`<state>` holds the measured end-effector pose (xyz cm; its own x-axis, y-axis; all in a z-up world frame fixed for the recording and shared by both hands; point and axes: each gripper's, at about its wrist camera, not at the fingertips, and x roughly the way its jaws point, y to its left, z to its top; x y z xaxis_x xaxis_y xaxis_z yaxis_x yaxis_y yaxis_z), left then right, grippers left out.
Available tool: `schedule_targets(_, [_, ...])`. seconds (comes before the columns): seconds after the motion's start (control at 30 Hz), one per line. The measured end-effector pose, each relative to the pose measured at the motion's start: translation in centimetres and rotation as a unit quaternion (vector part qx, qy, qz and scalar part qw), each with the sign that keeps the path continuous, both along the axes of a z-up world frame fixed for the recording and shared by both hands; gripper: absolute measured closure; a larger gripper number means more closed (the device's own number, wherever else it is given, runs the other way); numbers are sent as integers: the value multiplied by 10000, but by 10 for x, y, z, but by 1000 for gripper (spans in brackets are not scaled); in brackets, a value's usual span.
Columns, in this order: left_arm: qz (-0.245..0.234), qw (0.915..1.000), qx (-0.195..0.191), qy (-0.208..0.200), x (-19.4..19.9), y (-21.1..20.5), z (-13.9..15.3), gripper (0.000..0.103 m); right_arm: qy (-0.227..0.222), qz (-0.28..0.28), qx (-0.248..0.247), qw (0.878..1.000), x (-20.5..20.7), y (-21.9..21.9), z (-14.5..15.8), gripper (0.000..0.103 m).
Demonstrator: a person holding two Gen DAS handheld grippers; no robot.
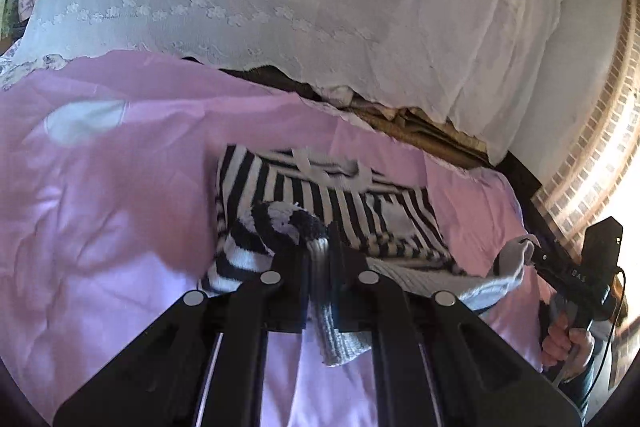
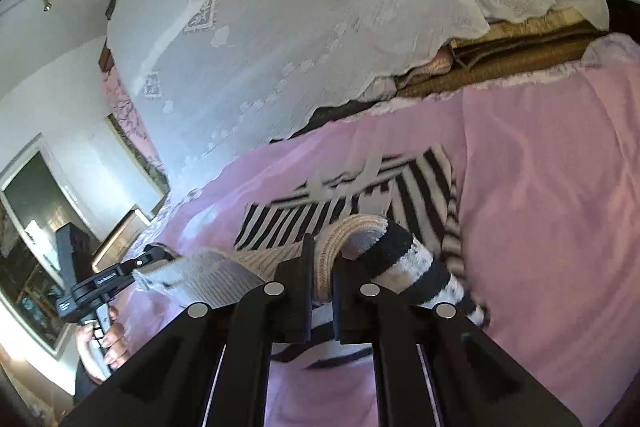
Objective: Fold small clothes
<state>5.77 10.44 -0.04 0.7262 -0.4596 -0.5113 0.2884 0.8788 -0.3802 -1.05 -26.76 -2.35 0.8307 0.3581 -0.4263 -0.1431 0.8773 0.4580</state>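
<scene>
Both grippers pinch the same grey ribbed sock: left gripper (image 1: 320,259) clamps one end, right gripper (image 2: 322,267) the other, low over the pink bedsheet (image 1: 100,207). Sock (image 1: 420,279) sags between them, touching the folded striped top (image 1: 320,195). Risk imo: thin knit slips out or drags the top's fold apart if pulled sideways.

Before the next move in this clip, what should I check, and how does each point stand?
1. Left gripper shut on the grey ribbed sock: ok.
2. Right gripper shut on the same sock: ok.
3. Sock lying flat between the grippers: not ok, it loops at the right fingers.
4. Striped garment resting folded on the pink sheet: ok.
5. Sock lifted free of the striped garment: cannot tell.
</scene>
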Motion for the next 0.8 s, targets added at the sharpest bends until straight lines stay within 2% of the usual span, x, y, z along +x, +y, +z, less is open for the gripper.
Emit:
schedule_targets(0.33, [418, 9991, 45, -10, 78, -12, 5, 96, -178, -367, -168, 9990, 86, 2, 14, 95])
schedule_targets(0.67, [691, 9971, -273, 184, 147, -19, -14, 96, -81, -685, 146, 9975, 165, -12, -5, 95])
schedule_targets(0.8, [821, 9964, -104, 157, 165, -27, -26, 96, 19, -860, 196, 9961, 195, -18, -18, 95])
